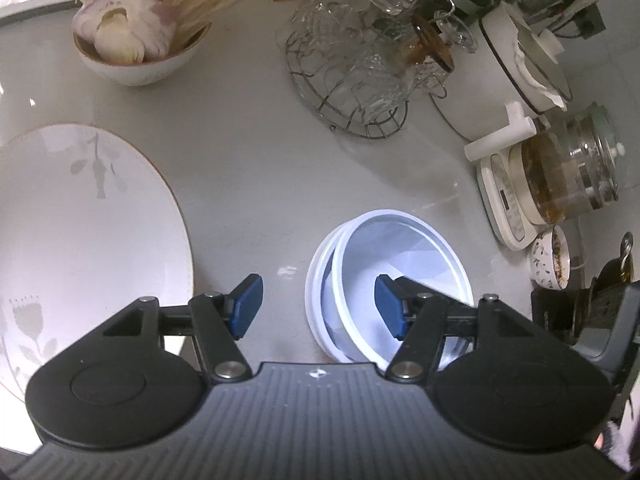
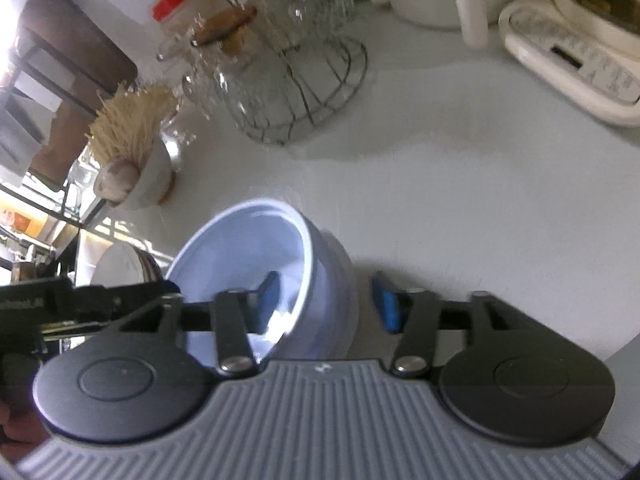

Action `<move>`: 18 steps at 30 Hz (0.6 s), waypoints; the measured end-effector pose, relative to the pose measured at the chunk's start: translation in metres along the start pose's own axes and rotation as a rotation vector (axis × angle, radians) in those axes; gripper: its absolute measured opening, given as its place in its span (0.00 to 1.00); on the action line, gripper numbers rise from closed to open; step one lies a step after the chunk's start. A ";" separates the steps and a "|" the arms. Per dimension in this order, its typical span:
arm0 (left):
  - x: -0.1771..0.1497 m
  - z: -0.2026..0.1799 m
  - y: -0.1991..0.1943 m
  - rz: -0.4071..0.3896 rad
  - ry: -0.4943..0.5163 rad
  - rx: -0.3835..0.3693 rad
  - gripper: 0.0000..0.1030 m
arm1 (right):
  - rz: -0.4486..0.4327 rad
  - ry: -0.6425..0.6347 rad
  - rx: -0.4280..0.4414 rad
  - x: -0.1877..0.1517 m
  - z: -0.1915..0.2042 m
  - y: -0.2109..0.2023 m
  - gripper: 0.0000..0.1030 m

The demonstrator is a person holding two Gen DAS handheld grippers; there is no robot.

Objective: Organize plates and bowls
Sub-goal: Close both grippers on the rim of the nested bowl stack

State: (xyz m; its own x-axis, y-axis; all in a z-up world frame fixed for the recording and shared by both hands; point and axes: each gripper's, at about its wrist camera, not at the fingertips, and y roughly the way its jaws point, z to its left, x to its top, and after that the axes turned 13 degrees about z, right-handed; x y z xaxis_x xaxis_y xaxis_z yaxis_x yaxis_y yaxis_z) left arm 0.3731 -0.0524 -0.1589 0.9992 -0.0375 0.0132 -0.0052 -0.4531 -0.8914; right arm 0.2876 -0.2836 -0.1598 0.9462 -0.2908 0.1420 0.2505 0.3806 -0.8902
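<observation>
Two pale blue bowls [image 1: 396,264] sit nested on the grey counter [image 1: 248,152], the inner one shifted to the right. My left gripper [image 1: 319,306] is open over their left rim, with its right pad inside the inner bowl and its left pad outside, neither touching. In the right wrist view the blue bowl [image 2: 256,240] looks tilted. My right gripper [image 2: 327,303] straddles its right wall, one pad inside and one outside, with a gap on both sides. A large white plate [image 1: 92,240] with grey flowers lies left of the bowls.
At the back stand a white bowl of garlic and dry noodles [image 1: 132,52] and a wire rack of glass cups [image 1: 352,72]. A white pot [image 1: 492,76], a glass kettle on its base [image 1: 560,176] and a small patterned cup [image 1: 550,258] line the right side.
</observation>
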 end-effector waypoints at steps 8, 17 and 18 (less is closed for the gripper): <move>0.002 -0.003 0.010 0.024 -0.001 -0.013 0.66 | 0.011 0.007 0.028 0.000 0.000 0.002 0.40; 0.005 -0.007 0.019 0.045 0.013 -0.042 0.66 | 0.016 0.059 0.025 0.001 -0.013 0.000 0.15; 0.004 -0.007 0.020 0.046 0.015 -0.039 0.66 | 0.017 0.061 0.026 0.001 -0.014 -0.001 0.15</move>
State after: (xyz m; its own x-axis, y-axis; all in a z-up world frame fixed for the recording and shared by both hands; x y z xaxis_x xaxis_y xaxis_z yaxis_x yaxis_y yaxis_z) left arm 0.3770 -0.0684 -0.1734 0.9972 -0.0721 -0.0205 -0.0530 -0.4852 -0.8728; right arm 0.2854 -0.2960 -0.1652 0.9362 -0.3369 0.0997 0.2406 0.4082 -0.8806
